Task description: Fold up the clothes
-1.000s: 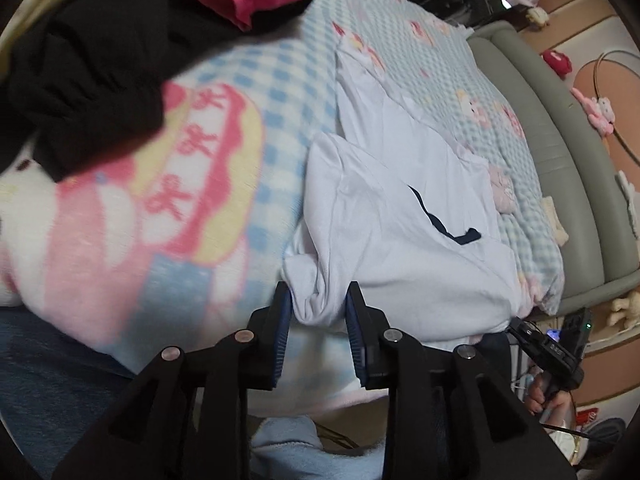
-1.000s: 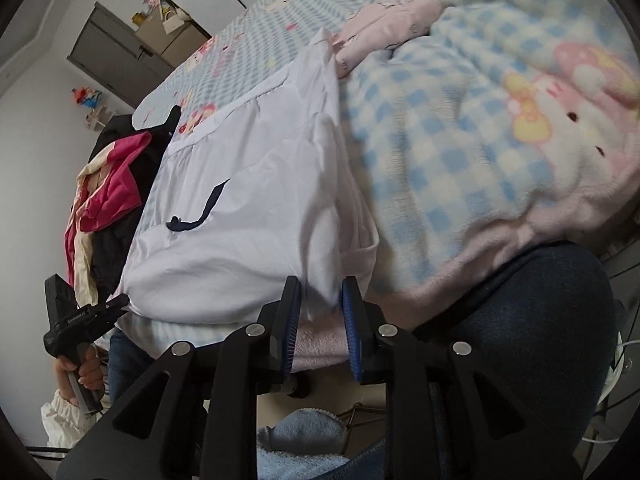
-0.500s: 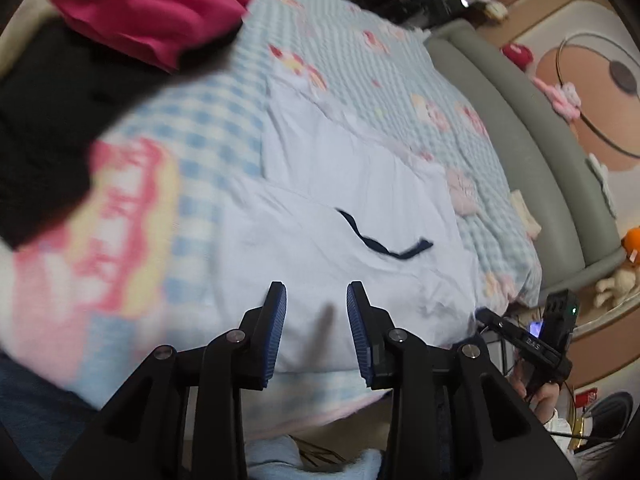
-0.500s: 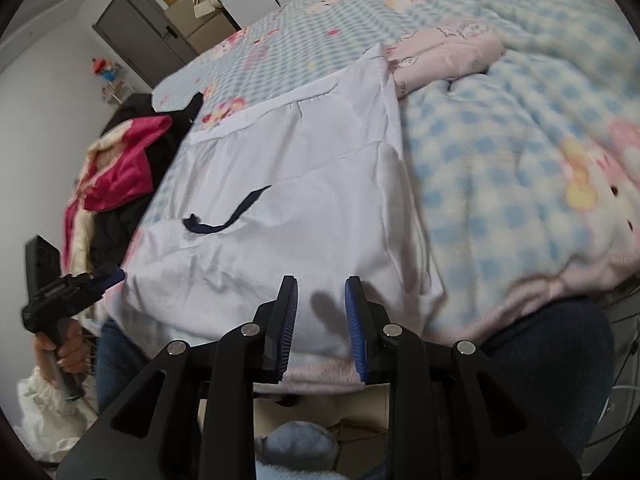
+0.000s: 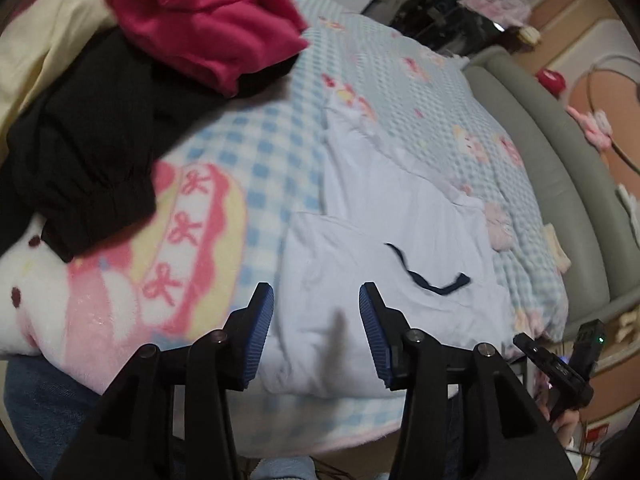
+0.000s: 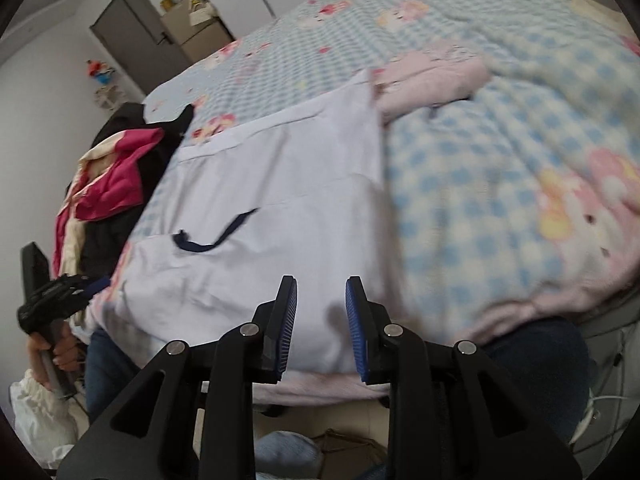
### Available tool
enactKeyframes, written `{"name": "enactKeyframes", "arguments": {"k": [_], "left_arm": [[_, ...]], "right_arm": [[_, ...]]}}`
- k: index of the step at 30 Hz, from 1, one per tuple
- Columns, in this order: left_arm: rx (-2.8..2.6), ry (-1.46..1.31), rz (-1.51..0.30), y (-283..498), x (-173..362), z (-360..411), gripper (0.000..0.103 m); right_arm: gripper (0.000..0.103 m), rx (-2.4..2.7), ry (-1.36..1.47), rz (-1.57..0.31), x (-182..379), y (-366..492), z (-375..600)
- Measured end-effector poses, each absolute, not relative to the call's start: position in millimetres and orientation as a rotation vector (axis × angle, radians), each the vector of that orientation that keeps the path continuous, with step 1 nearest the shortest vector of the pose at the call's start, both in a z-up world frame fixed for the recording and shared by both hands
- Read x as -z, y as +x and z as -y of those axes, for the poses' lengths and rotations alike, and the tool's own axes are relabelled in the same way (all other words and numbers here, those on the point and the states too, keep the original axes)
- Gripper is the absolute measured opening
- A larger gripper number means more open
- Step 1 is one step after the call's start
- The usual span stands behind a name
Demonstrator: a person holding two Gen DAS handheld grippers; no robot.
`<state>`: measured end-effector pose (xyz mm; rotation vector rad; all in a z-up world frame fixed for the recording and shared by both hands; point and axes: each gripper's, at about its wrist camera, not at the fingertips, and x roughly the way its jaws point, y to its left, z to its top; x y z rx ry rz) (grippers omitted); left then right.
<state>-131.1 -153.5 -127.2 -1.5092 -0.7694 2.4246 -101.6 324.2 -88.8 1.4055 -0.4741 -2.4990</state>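
A white garment (image 5: 384, 240) with a dark blue cord (image 5: 428, 276) lies folded over on the checked blanket; it also shows in the right wrist view (image 6: 272, 216). My left gripper (image 5: 316, 320) is open and empty above the garment's near left part. My right gripper (image 6: 320, 312) is open and empty above its near right part. Each gripper shows in the other's view, the right gripper (image 5: 560, 364) at lower right and the left gripper (image 6: 52, 296) at lower left.
A pile of black (image 5: 92, 152), magenta (image 5: 200, 28) and cream clothes lies left of the garment. A pink cloth (image 6: 432, 76) lies at its far right corner. A grey padded bed edge (image 5: 560, 160) runs along the right. My knees are below the blanket's near edge.
Both grippers have let go of the garment's near corners and opened wider. They have drawn back a little, and the garment now lies flat and folded on the blanket.
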Motion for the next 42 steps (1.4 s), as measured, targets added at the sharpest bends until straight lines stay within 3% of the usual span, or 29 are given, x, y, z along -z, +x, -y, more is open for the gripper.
{"name": "enactKeyframes", "arguments": {"k": [6,10,16,25,30,37,42], "left_arm": [[-2.461,-1.452,0.914,-119,138,169,0.045],[-2.528,-1.385,0.907,-126,123,188,0.047],[-2.390,-1.590,0.731,-159,147,184,0.044],[-2.408,-1.646,0.650,-177,156,180,0.046],[-2.330,-1.579,0.603,-177,146,160,0.049],[-2.217,-1.473,0.543,-176,129,132,0.049],[-2.138,-1.454,0.572,-180,132,114,0.050]], "right_arm": [[0.025,2.475,1.545,0.360,107,-107,-301],[0.025,2.482,1.558,0.381,112,-107,-304],[0.025,2.492,1.578,0.415,119,-106,-308],[0.020,2.506,1.607,0.467,130,-106,-315],[0.021,2.520,1.612,0.466,129,-105,-311],[0.027,2.528,1.452,0.352,74,-104,-276],[0.028,2.449,1.506,0.348,88,-105,-257]]}}
